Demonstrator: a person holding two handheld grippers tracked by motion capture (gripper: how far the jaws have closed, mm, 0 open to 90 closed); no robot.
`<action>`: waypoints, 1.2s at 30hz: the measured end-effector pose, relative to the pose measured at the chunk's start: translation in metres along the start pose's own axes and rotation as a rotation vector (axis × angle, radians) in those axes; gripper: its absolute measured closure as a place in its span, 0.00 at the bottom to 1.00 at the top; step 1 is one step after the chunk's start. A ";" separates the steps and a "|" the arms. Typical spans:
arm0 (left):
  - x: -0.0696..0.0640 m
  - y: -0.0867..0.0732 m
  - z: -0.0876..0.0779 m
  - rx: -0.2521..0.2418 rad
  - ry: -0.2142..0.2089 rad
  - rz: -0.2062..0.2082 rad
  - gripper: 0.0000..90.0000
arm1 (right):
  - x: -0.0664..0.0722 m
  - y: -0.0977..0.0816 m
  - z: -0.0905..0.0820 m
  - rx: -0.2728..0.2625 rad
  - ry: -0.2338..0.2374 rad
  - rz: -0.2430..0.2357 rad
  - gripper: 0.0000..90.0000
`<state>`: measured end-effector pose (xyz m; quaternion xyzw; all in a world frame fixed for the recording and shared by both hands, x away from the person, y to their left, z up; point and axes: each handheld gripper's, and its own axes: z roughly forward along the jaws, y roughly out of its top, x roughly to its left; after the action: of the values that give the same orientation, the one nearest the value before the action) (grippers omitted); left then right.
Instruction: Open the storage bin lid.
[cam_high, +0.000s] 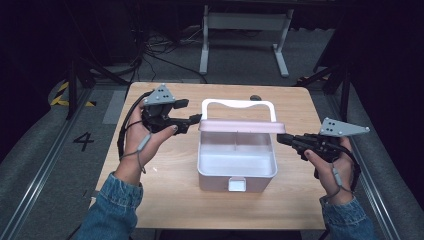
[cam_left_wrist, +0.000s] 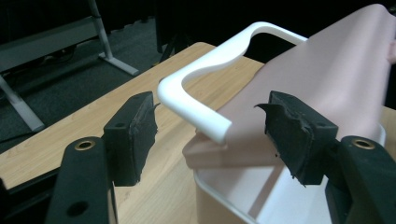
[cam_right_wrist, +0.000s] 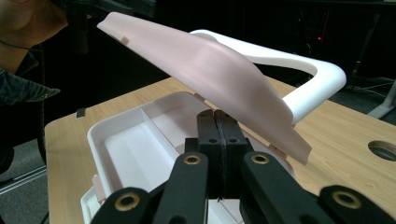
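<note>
Left gripper (cam_high: 196, 118) spread, nothing pinched, beside raised pink lid (cam_high: 240, 126); white handle (cam_left_wrist: 205, 74) just ahead between its jaws. Right gripper (cam_right_wrist: 217, 122) pressed together, tips under lid edge, seemingly propping it over open box (cam_high: 236, 172).

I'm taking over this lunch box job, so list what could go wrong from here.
1. The pink lid stands raised over the white box, and the left gripper is open with nothing between its jaws; the lid may drop shut.
2. The right gripper is shut at the box's rim under the lid, so a falling lid could strike it.
</note>
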<state>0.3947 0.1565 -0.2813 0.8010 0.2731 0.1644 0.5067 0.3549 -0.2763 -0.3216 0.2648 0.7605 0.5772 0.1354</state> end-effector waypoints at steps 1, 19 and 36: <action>0.000 -0.002 -0.002 -0.002 0.002 -0.005 0.38 | 0.000 0.000 0.000 -0.001 -0.002 -0.004 1.00; -0.018 -0.041 -0.009 -0.031 -0.004 0.010 0.33 | 0.000 0.002 0.000 -0.030 -0.020 -0.002 1.00; -0.028 -0.038 0.024 -0.083 -0.014 0.048 0.27 | -0.001 0.003 0.000 -0.041 -0.025 0.002 1.00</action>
<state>0.3755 0.1347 -0.3253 0.7867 0.2430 0.1820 0.5375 0.3558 -0.2765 -0.3190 0.2696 0.7465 0.5896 0.1498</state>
